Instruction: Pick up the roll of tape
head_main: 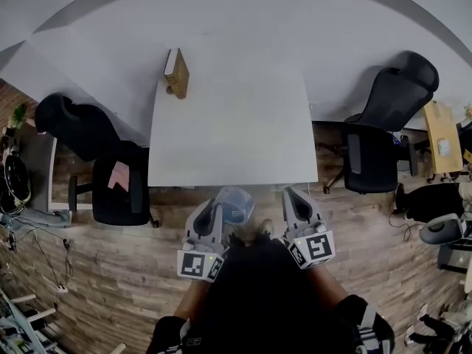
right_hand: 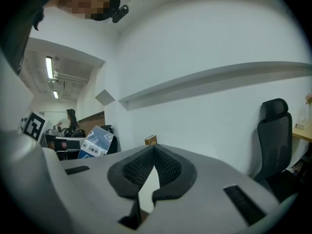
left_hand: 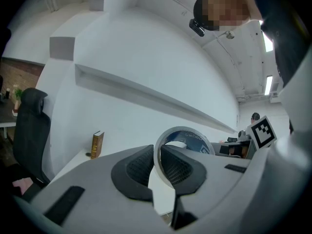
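The roll of tape (head_main: 234, 203) is a clear ring with a blue printed label, held upright off the table's near edge. My left gripper (head_main: 218, 208) is shut on it. In the left gripper view the ring (left_hand: 195, 139) stands between the dark pads (left_hand: 136, 172), which press on its rim. From the right gripper view the tape (right_hand: 96, 143) shows at the left with its barcode label. My right gripper (head_main: 295, 200) hovers beside the left one, shut with nothing in it, its pads (right_hand: 168, 167) meeting at the tips.
A white table (head_main: 228, 131) lies ahead against a white wall. A brown book (head_main: 176, 72) stands at its far left corner. Black office chairs (head_main: 118, 186) (head_main: 380, 135) flank the table. A cardboard box (head_main: 441, 135) sits at the right. The floor is wood.
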The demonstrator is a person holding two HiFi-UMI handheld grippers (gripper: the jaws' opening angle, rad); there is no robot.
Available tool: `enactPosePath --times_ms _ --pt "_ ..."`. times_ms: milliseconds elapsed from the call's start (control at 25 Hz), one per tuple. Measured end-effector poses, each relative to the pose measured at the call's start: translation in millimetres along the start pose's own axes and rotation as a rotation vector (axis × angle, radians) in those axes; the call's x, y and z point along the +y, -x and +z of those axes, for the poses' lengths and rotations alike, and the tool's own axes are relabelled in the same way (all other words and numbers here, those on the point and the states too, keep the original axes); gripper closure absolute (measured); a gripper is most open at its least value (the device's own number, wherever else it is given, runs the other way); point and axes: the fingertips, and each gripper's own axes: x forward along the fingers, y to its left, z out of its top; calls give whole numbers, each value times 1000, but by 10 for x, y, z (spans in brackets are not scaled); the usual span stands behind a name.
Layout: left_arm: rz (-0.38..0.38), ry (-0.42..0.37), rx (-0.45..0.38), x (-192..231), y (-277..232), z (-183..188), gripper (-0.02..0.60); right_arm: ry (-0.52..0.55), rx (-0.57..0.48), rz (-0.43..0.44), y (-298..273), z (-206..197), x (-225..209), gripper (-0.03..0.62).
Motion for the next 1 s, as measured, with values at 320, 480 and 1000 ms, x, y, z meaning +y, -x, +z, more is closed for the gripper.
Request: enactPosePath --times_ms 320,480,1000 --pt "-8 1 -1 52 49 9 517 1 3 -2 -29 -31 104 583" --pt "-11 6 -2 56 66 29 515 1 -4 -1 -21 -7 133 583" --pt "6 7 -6 101 94 38 515 12 -2 12 -46 -8 188 583"
